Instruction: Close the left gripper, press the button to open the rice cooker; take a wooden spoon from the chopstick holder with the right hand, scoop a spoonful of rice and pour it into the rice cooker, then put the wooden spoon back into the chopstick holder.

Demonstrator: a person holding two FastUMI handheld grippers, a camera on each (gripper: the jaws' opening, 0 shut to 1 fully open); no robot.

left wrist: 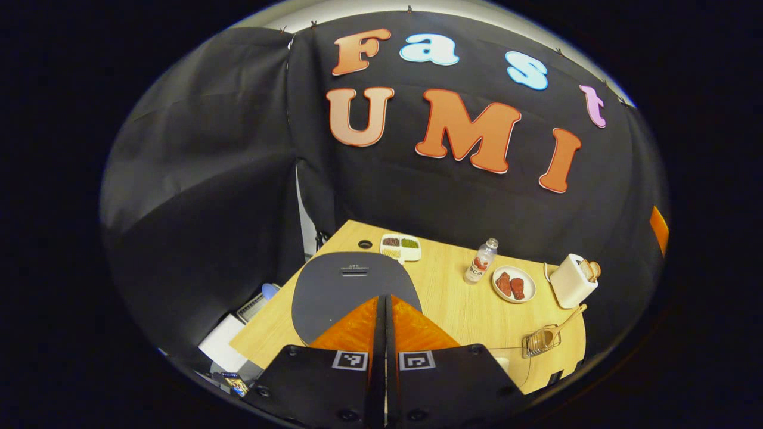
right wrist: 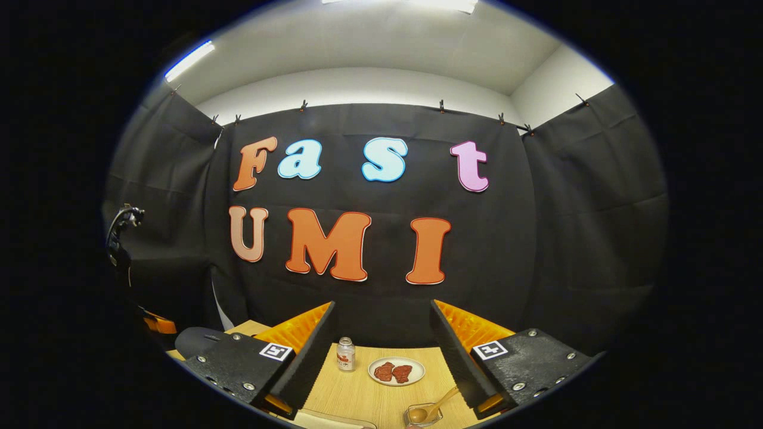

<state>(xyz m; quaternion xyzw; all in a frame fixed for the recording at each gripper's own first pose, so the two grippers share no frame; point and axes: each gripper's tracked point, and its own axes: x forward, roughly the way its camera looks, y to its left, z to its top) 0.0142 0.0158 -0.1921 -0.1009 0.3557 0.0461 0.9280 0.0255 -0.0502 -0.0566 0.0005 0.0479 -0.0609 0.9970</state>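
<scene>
Left gripper closed over rice cooker (right gripper agape)

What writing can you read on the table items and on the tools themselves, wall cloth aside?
No legible text.
Bottle: the label has print, too small to read.
Rice cooker: a small mark on the lid near the far edge, too blurred to read.
Left tool and right tool: square black-and-white marker patterns on top, no words or numbers.
</scene>
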